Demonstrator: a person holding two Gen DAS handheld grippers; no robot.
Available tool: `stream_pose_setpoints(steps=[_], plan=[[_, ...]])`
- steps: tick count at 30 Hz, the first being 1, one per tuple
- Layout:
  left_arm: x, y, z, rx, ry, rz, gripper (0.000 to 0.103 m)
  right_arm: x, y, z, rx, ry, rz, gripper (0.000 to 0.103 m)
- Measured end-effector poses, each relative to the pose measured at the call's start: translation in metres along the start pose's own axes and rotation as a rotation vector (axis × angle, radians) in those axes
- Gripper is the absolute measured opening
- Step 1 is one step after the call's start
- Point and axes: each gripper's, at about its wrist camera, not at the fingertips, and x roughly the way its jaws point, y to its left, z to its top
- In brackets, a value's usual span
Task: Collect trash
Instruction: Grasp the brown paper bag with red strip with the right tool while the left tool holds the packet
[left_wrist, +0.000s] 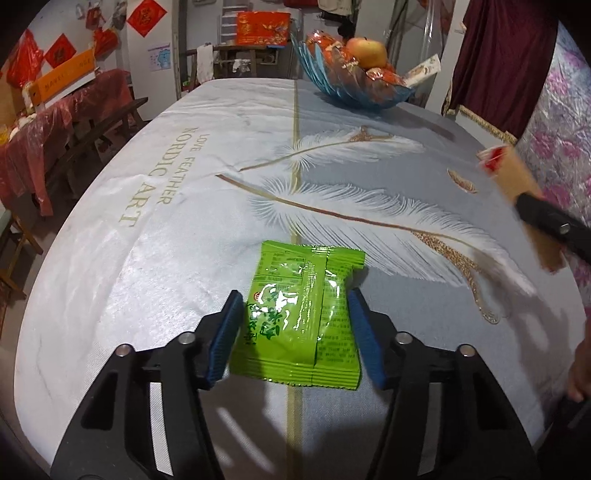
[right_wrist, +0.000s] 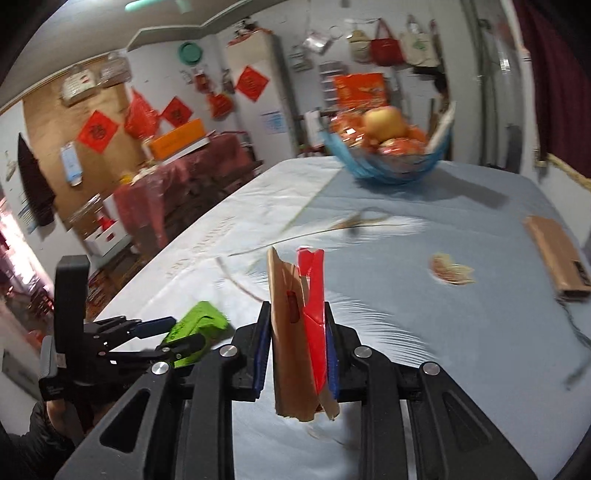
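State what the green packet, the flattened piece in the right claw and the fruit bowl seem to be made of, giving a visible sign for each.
Green packet: glossy plastic film, probably; shiny highlights and crimped sealed ends.
Flattened piece: brown matt cardboard with a red glossy printed face, likely; torn, creased edges.
Fruit bowl: clear blue glass or plastic; see-through ribbed wall. Which, the look leaves open.

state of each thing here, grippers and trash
left gripper: jaws on either side of the green wrapper, pads at its edges
green wrapper: sealed, flat
right gripper: shut on the brown and red packet
brown and red packet: torn, upright, lifted
fruit bowl: full
brown packet: lying flat
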Motion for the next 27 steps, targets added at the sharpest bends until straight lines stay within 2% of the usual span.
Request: stream_pose_setpoints(steps=[3,6,11,13,15,18,21,24,26,27], plan=[[-0.007,0.000,0.000,0.002,-0.034,0.004,0.052,0.015,0.005,-0.004,-0.026,0.023,-0.005,0.026],[-0.011,0.001,0.000,0.007,-0.055,0.003,0.052,0.031,0.006,-0.011,-0.024,0.089,-0.011,0.026],[-0.004,0.002,0.005,0.016,-0.033,0.009,0.052,0.047,0.005,-0.019,-0.027,0.167,-0.027,0.028],[0.000,0.001,0.005,0.016,-0.021,0.012,0.052,0.049,0.004,-0.021,-0.027,0.190,-0.035,0.049],[0.003,0.001,0.006,0.015,-0.008,0.020,0.053,0.050,0.004,-0.025,-0.037,0.200,-0.035,0.055],[0.005,0.003,0.006,0.009,-0.002,0.008,0.053,0.050,0.014,-0.029,-0.091,0.193,-0.043,0.054],[0.005,0.006,0.007,-0.004,0.001,-0.002,0.053,0.047,0.021,-0.030,-0.112,0.187,-0.001,0.055],[0.006,0.007,0.007,-0.011,0.004,-0.012,0.053,0.055,0.022,-0.030,-0.118,0.224,-0.009,0.053],[0.006,0.007,0.007,-0.013,0.003,-0.013,0.053,0.054,0.017,-0.029,-0.092,0.221,-0.009,0.046],[0.005,0.007,0.007,-0.013,0.003,-0.013,0.053,0.054,0.013,-0.029,-0.076,0.217,-0.013,0.031]])
